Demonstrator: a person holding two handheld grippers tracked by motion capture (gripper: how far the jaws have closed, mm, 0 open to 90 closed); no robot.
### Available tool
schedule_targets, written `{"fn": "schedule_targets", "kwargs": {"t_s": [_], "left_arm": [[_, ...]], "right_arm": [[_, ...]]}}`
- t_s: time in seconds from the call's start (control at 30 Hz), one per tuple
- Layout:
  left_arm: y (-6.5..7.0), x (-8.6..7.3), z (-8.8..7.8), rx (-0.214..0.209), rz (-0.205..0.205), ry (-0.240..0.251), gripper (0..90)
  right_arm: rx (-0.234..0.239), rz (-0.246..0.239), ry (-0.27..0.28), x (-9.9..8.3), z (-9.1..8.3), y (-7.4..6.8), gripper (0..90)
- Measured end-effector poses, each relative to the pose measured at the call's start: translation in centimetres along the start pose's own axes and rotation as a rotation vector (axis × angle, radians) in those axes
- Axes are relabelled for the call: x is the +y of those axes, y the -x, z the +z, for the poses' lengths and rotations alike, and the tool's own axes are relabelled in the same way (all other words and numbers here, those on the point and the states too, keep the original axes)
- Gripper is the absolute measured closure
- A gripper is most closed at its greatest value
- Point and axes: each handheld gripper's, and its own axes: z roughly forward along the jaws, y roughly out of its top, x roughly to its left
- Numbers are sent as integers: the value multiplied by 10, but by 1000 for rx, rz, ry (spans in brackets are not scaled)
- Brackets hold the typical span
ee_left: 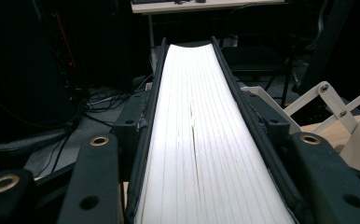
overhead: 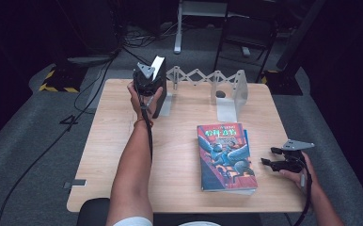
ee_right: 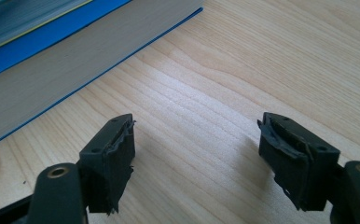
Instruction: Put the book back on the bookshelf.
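**Dark Book Stood at the Rack's Left End**

At the far side of the wooden surface [overhead: 123, 141], the left tool [overhead: 147, 80] held a dark-covered book [overhead: 160, 77] upright beside the left plate [overhead: 166, 104] of a metal expanding book rack [overhead: 203, 77]. In the left gripper view the book's white page edges [ee_left: 201, 140] ran straight up between the two black jaws, which sat against the covers on either side, so the tool was pinching the book. The rack's pale scissor links [ee_left: 329, 100] showed just to the right of it. Whether the book's lower edge touched the surface could not be told.

The rack's right plate [overhead: 231, 94] stood well apart from the left one, with open space between them.

Nearer the person, a second book [overhead: 225, 155] with a blue illustrated cover lay flat on the surface, right of centre. The right tool [overhead: 276, 157] hovered low just beside that book's right edge, pointing toward it. In the right gripper view its jaws were spread with only bare wood between them, and the flat book's blue cover and page block [ee_right: 52, 74] lay ahead and to the left, apart from the pads.
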Motion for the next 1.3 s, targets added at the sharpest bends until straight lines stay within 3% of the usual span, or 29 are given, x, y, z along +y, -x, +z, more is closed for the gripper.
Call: {"fn": "schedule_targets", "kwargs": {"t_s": [0.1, 0.2, 0.37, 0.63, 0.7, 0.87, 1.03, 1.13, 1.3], "left_arm": [[2, 1, -1, -6, 19, 7, 474], [0, 2, -4, -14, 0, 21, 450], [-4, 7, -13, -19, 20, 32, 410], [-5, 9, -29, -33, 41, 32, 291], [-5, 7, -35, -62, 31, 41, 260], [-2, 4, -50, -109, 57, 40, 231], [2, -3, -74, -176, 98, 50, 209], [4, -8, -87, -192, 139, 59, 208], [5, -18, -108, -235, 164, 74, 202]], "right_arm": [[2, -1, -2, 0, 0, 0, 271], [0, -1, -1, 0, 0, 0, 269], [1, -2, -2, 0, 0, 0, 269], [-2, -1, -2, 0, 0, 0, 269], [-3, 0, -3, 0, 0, 0, 267], [-5, 2, -6, 0, 0, 0, 260], [-8, 4, -8, 0, 0, -1, 253], [-7, 7, -7, 1, 0, -1, 253], [-17, 9, -11, 1, 0, -1, 246]]}}
